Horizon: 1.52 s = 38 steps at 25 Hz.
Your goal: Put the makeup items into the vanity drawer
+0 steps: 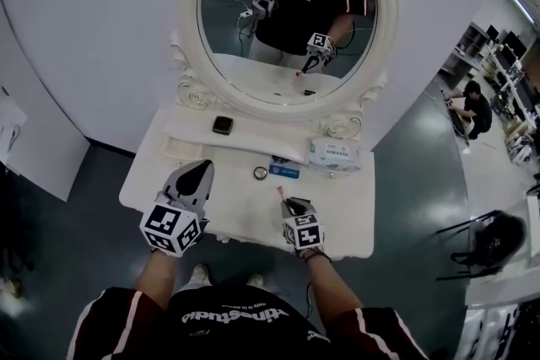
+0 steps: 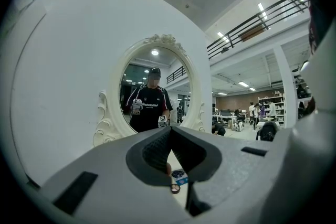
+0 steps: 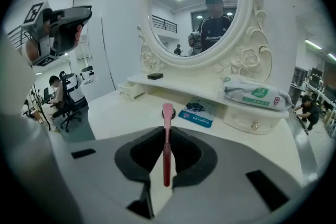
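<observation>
Pink slim makeup stick (image 3: 167, 113) pinched in my right tongs (image 3: 167, 132), left tongs (image 2: 170, 131) closed and empty. I'd grip firm and let the left open the small white drawer (image 3: 253, 122) at right.

Wide-angle view along the left gripper (image 2: 169, 131), whose broad grey body fills the frame from 4 to 8 o'clock. Its two dark padded jaws meet at their tips near the centre, with nothing held between them. In the narrow gap below the tips, towards 6 o'clock, a sliver of white tabletop (image 2: 175, 163) shows a blue packet (image 2: 180, 176) and, just beside it, a small round pot (image 2: 175, 189). Just above centre stands an oval mirror (image 2: 155, 86) in an ornate white frame, reflecting a person (image 2: 151, 108) in a dark shirt. A curved white wall (image 2: 68, 55) spans 9 to 12 o'clock. At 3 o'clock, a bright hall (image 2: 247, 113) with distant people.
</observation>
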Motion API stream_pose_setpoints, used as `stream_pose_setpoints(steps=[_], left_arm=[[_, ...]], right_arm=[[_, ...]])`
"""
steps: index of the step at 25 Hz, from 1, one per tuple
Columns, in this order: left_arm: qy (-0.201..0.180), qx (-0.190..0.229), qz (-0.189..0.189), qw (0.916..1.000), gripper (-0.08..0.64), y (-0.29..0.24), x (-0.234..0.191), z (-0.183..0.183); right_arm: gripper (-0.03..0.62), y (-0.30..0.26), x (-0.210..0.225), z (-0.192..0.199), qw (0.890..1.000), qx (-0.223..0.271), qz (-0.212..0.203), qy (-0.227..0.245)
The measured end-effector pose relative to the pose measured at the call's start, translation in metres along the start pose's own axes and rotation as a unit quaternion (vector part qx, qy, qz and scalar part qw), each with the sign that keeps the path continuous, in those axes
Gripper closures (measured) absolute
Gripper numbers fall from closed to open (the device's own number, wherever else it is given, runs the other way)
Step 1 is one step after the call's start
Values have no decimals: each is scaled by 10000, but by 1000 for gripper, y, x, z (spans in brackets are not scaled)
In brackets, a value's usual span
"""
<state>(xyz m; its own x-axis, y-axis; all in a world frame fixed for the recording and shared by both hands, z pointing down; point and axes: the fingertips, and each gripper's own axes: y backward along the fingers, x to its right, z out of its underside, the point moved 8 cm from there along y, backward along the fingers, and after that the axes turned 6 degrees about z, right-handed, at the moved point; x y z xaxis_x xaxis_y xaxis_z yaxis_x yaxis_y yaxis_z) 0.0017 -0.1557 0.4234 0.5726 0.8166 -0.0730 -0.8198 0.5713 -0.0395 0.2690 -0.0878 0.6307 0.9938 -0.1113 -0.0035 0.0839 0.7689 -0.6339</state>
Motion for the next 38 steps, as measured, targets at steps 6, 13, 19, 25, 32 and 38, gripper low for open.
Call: stream_pose_setpoints(steps=[6, 13, 19, 25, 32, 38], left_arm=[[-17, 78, -24, 10000, 557, -3, 7, -1], [26, 162, -130, 9998, 557, 1, 10, -1], [12, 217, -298, 9993, 557, 8, 13, -3], [4, 167, -425, 9990, 557, 12, 16, -3], [56, 161, -432, 9989, 557, 10, 10, 1], [114, 190, -387, 9990, 557, 14, -10, 3]], right_arm=[[545, 23, 8, -22, 9986, 514, 55, -124], [545, 50, 16, -49, 9925, 1192, 79, -244], [545, 69, 23, -60, 9839, 1736, 89, -419], [545, 88, 29, -64, 9764, 2074, 112, -584], [545, 106, 29, -80, 9663, 2466, 192, -708], [545, 107, 18, -98, 9608, 2667, 289, -702]])
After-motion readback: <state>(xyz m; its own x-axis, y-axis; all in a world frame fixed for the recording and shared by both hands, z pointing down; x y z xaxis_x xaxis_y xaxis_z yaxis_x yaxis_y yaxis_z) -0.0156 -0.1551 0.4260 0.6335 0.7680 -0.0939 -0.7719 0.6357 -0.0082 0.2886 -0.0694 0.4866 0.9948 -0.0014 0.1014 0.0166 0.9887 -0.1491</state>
